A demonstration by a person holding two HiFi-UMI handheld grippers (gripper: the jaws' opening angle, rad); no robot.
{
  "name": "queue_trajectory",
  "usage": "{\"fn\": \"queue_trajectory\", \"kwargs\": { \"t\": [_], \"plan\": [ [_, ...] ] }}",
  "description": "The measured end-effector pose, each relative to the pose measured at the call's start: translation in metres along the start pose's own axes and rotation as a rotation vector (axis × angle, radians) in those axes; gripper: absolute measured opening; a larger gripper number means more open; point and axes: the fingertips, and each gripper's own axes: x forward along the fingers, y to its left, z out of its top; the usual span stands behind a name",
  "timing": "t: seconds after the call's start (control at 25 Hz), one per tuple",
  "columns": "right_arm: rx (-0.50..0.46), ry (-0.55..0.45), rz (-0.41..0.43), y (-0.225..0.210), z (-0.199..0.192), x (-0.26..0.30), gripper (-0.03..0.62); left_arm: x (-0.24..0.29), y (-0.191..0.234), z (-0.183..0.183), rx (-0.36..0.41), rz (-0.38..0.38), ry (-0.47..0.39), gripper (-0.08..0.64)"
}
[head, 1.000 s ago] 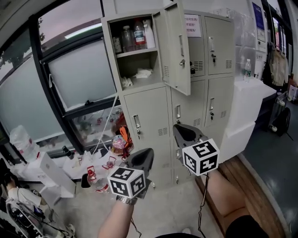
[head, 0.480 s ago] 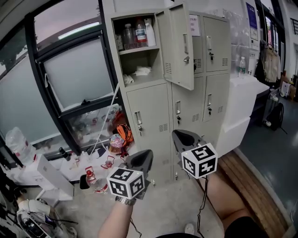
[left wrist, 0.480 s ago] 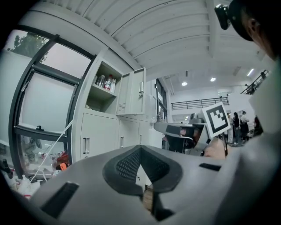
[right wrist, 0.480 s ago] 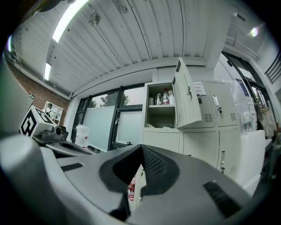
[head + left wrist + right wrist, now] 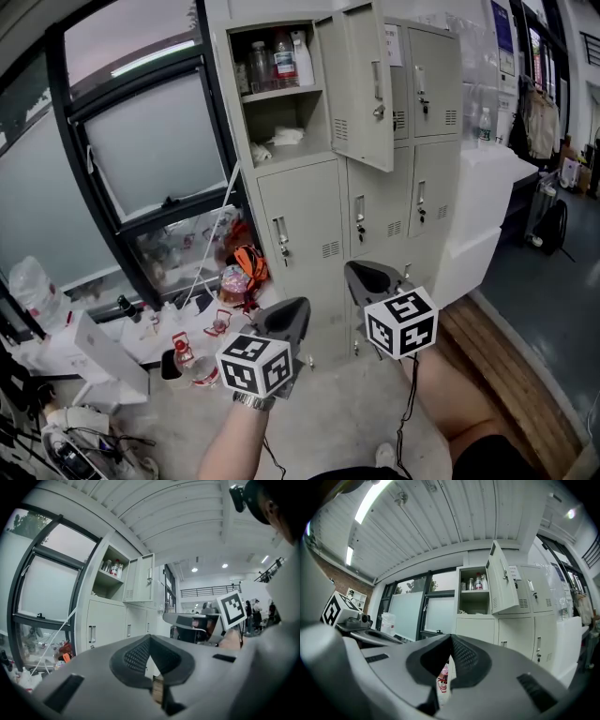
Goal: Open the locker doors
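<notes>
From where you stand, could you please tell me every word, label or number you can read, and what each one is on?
No text here can be read with certainty.
Paper notice on an upper locker door: print too small to read.
Blue poster on the wall at right: blurred.
Bottle labels in the open locker: too small.
Left cube and right cube: black-and-white square patterns, no letters.
</notes>
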Motion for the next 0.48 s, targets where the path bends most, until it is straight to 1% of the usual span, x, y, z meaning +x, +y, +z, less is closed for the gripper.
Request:
{"fn": "queue_trajectory", "kwargs": {
  "t": [0.28,0.48],
  "plan": [
    [-0.013,-0.003,-0.007,0.008,0.006,-0.008,0.000,-0.007,-0.007,0.000,0.017,-0.018,0.006,-0.003],
    [-0.019,-0.008,-0.009,0.010,0.010,-0.013,0.000,-0.011,-0.011,0.004,0.018,-0.020,-0.010,-0.002]
  ]
}}
